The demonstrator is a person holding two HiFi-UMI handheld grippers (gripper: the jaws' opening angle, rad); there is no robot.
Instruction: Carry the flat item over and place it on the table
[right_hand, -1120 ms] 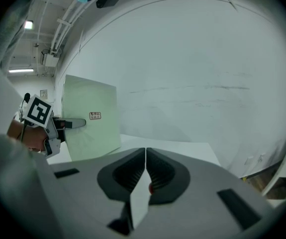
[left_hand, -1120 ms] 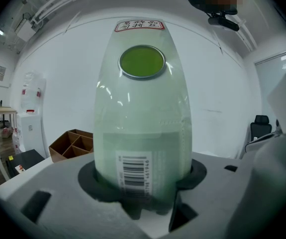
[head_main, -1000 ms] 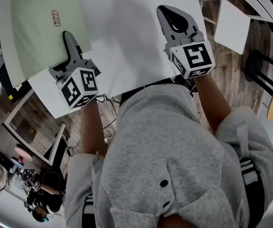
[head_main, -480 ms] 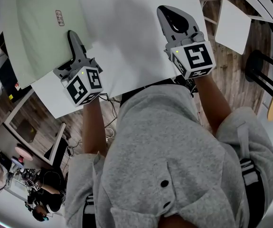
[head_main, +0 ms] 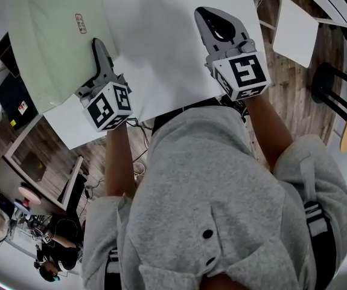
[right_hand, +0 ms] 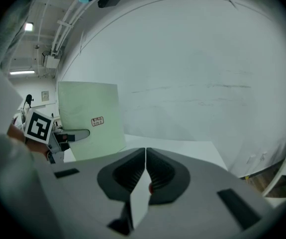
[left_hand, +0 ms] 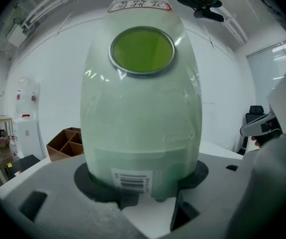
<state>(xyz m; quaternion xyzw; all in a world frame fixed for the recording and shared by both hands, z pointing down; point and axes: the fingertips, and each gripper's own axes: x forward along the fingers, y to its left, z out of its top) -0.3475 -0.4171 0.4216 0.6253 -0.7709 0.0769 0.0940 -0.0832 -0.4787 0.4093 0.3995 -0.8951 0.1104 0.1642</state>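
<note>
We grip the flat item [head_main: 52, 41], a pale green sheet, at its near edge with the left gripper [head_main: 101, 52]. In the left gripper view its fingers are pressed onto the sheet from both sides. The sheet fills most of that view, with a barcode sticker [left_hand: 133, 182] just above the fingers, a green disc with a metal rim [left_hand: 142, 50] higher up, and a red-lettered label [left_hand: 139, 5] at the top.

In the head view the green sheet sits over the far-left part of the white bench [head_main: 161, 47]. Its left side reaches out past the bench edge, above a black box [head_main: 16, 95] on a lower level. A small label [head_main: 81, 23] shows on its upper face. We cannot tell whether the sheet rests on the bench or is held just above it.

The right gripper [head_main: 215, 22] is over the right part of the bench, well apart from the sheet. Its fingers are pressed together at the tips and hold nothing; only bare white bench shows beyond them. From the right gripper view we see the sheet standing off to the left, with the left gripper's marker cube [right_hand: 38, 126] beside it.

To the right of the bench, a white square-topped stand [head_main: 294, 32] stands on the wooden floor [head_main: 294, 95].
</note>
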